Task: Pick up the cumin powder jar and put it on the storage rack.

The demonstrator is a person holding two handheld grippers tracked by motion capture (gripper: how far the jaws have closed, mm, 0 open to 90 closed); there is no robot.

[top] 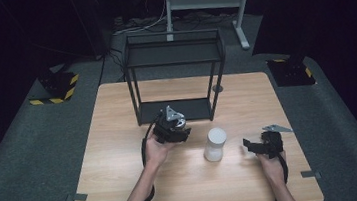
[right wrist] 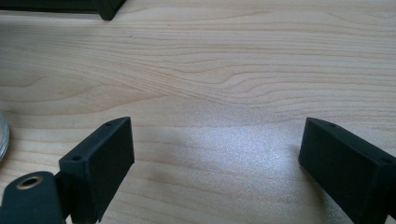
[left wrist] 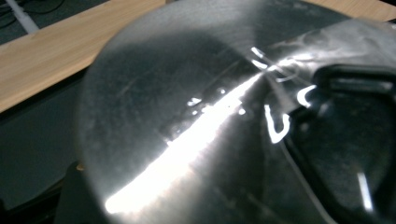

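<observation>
Left gripper point(top: 172, 127) by the rack point(top: 176, 75) grips a metal disc point(left wrist: 187, 116). Right gripper point(right wrist: 210, 154) gapes wide, holding nothing, near the tabletop's point(top: 121, 151) right edge.

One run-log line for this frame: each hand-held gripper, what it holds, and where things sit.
left hand-held gripper: by black rack, shiny metal object close before camera, grip unclear | right hand-held gripper: open, empty, over table | white canister: upright between grippers

A black two-tier rack point(top: 174, 55) stands on the wooden table point(top: 122, 161), grey carpet point(top: 30, 141) around.
</observation>
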